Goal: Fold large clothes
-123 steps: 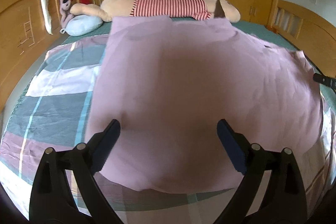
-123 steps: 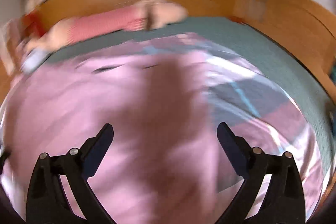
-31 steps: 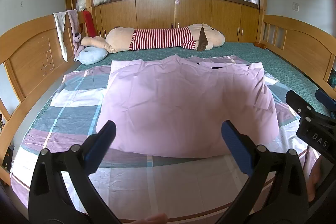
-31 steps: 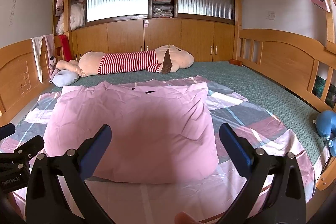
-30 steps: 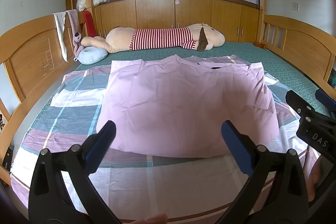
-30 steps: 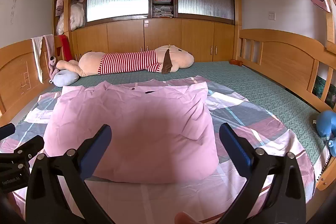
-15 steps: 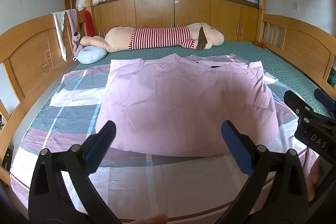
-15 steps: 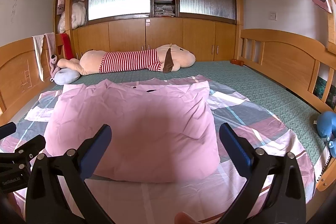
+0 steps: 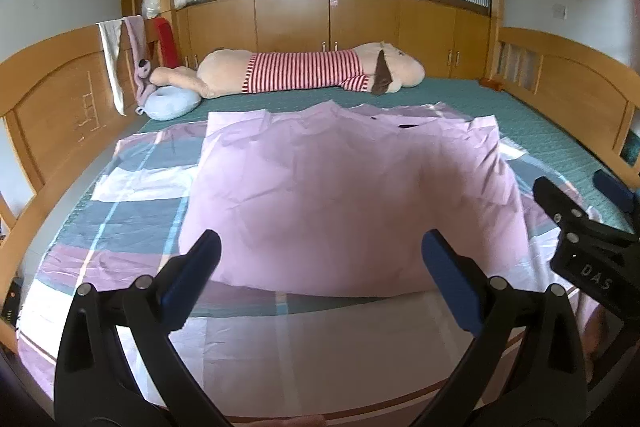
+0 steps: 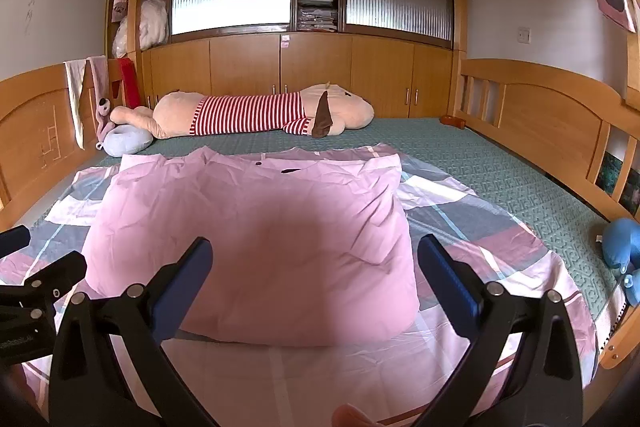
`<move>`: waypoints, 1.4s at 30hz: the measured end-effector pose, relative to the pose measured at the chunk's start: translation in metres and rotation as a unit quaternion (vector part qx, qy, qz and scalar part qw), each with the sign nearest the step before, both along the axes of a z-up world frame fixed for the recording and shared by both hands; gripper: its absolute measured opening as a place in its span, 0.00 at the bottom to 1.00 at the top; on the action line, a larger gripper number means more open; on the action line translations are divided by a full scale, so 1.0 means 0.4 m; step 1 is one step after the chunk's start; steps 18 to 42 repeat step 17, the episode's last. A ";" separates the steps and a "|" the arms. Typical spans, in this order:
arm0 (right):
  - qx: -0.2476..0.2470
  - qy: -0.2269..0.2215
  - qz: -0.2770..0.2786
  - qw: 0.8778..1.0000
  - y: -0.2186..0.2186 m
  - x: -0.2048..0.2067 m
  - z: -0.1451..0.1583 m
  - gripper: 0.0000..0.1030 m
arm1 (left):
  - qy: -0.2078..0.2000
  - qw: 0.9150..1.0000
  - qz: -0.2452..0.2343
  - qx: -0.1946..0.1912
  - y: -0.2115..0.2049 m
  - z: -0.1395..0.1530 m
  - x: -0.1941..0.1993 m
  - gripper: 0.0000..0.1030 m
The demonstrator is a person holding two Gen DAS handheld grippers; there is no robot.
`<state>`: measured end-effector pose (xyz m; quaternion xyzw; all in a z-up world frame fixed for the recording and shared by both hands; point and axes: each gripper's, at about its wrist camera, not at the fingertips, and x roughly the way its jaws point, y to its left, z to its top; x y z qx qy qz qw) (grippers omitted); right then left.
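Note:
A large pink garment point(image 9: 344, 195) point(image 10: 256, 235) lies spread flat on the checked sheet of the bed, its collar end toward the far side. My left gripper point(image 9: 320, 259) hangs open above the bed's near edge, short of the garment's near hem, with nothing between its fingers. My right gripper point(image 10: 314, 259) is likewise open and empty, held back from the hem. Each gripper shows at the edge of the other's view: the right one point(image 9: 588, 227) at the right, the left one point(image 10: 28, 279) at the left.
A long striped plush toy point(image 9: 304, 71) and a pale blue cushion point(image 9: 170, 103) lie at the far side. Wooden bed rails point(image 10: 556, 123) run along both sides. A blue plush item point(image 10: 622, 247) sits by the right rail. Cloths point(image 9: 116, 59) hang on the left rail.
Over four seconds both grippers have pulled back and up from close over the garment to the bed's near edge. In the last second the views barely shift.

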<state>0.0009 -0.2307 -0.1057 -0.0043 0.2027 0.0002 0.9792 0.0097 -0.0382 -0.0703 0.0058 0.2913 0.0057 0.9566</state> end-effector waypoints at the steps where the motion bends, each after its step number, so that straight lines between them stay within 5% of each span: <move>1: 0.000 0.000 0.000 1.000 0.001 0.000 0.000 0.99 | 0.002 1.000 -0.001 0.001 -0.002 -0.002 0.001 0.98; 42: 0.003 0.014 0.001 1.000 -0.001 0.014 -0.018 0.99 | 0.020 1.000 0.002 -0.007 0.006 -0.021 0.017 0.98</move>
